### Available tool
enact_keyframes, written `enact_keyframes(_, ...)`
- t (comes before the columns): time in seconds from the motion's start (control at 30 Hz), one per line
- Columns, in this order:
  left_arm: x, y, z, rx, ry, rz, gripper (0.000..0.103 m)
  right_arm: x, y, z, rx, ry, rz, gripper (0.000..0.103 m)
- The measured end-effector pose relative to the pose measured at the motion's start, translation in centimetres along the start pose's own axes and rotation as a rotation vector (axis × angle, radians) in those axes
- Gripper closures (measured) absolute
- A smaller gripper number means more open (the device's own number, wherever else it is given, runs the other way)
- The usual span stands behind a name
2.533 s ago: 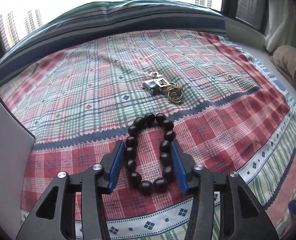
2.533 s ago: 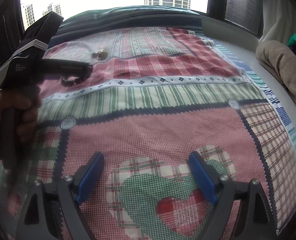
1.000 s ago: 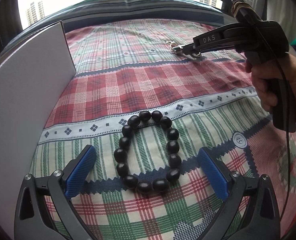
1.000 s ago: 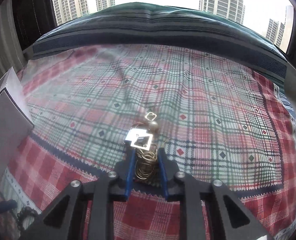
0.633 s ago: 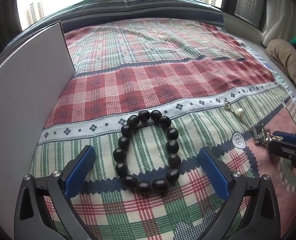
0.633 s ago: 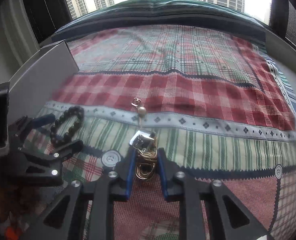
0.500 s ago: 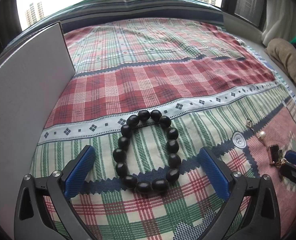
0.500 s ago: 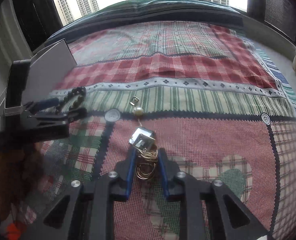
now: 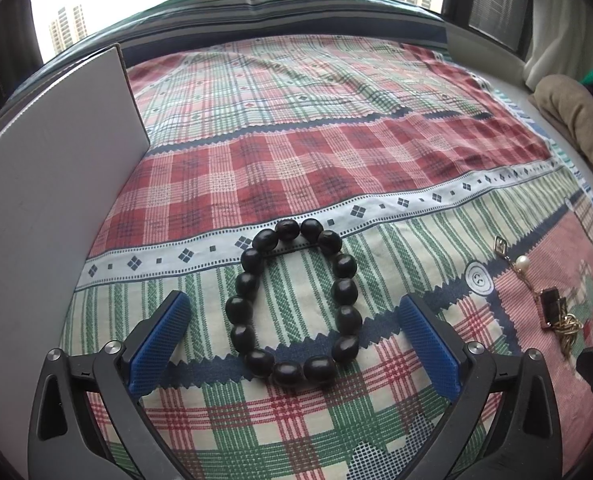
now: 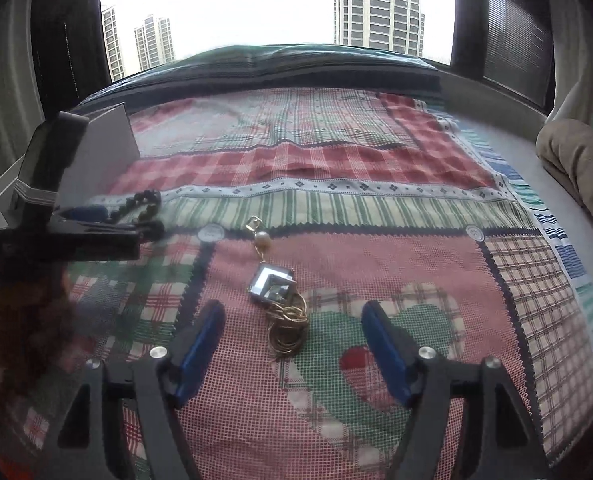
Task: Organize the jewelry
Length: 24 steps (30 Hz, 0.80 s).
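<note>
A black bead bracelet [image 9: 294,306] lies as a loop on the plaid bedspread [image 9: 316,152], between the wide-apart blue pads of my left gripper [image 9: 294,340], which stands open and touches none of the beads. A gold chain cluster with a square crystal pendant and a pearl [image 10: 276,288] rests on the pink patch in front of my right gripper [image 10: 294,340]. Its jaws are opening, and both pads stand clear of the cluster. The same cluster [image 9: 552,308] shows at the right edge of the left wrist view. The bracelet [image 10: 144,204] is half hidden behind the left gripper's body [image 10: 68,236].
A tall white box [image 9: 44,208] stands upright at the left on the bed. A beige folded cloth [image 9: 576,120] lies at the far right by the wall. A striped pillow [image 9: 296,8] runs along the head of the bed, under the window.
My right gripper carried the chain cluster from the far side of the bed down beside the bracelet, then its jaws spread and the cluster now lies free. The left gripper stayed put.
</note>
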<state>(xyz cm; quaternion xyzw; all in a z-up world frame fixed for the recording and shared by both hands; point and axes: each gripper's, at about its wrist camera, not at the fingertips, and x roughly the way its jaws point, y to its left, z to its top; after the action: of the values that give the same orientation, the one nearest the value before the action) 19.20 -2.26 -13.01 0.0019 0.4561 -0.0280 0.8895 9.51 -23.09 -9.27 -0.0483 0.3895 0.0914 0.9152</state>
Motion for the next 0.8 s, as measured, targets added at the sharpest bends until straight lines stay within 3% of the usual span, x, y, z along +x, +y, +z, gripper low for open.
enact_keyframes(0.33, 0.0, 0.0, 0.0, 0.006, 0.013, -0.011, 0.001, 0.8, 0.2, -0.2, -0.005, 0.039, 0.010, 0.030)
enact_keyframes(0.43, -0.9, 1.2, 0.1, 0.002, 0.063, -0.122, 0.001, 0.9, -0.1, -0.1, 0.012, 0.053, 0.034, 0.030)
enact_keyframes(0.53, -1.8, 2.6, -0.6, -0.036, 0.055, -0.223, 0.001, 0.3, -0.6, 0.1, 0.039, 0.049, 0.080, 0.030)
enact_keyframes(0.7, -1.4, 1.0, -0.7, 0.058, 0.027, -0.158, 0.003, 1.7, 0.5, 0.8, -0.006, 0.092, 0.101, 0.030)
enact_keyframes(0.77, -1.4, 0.3, -0.4, 0.099, 0.018, -0.102, 0.024, 3.0, 1.3, 1.0, -0.041, 0.130, 0.086, 0.032)
enact_keyframes(0.8, -1.6, 0.0, -0.4, 0.124, 0.014, -0.073, 0.049, 3.5, 1.6, 0.9, -0.051, 0.153, 0.075, 0.050)
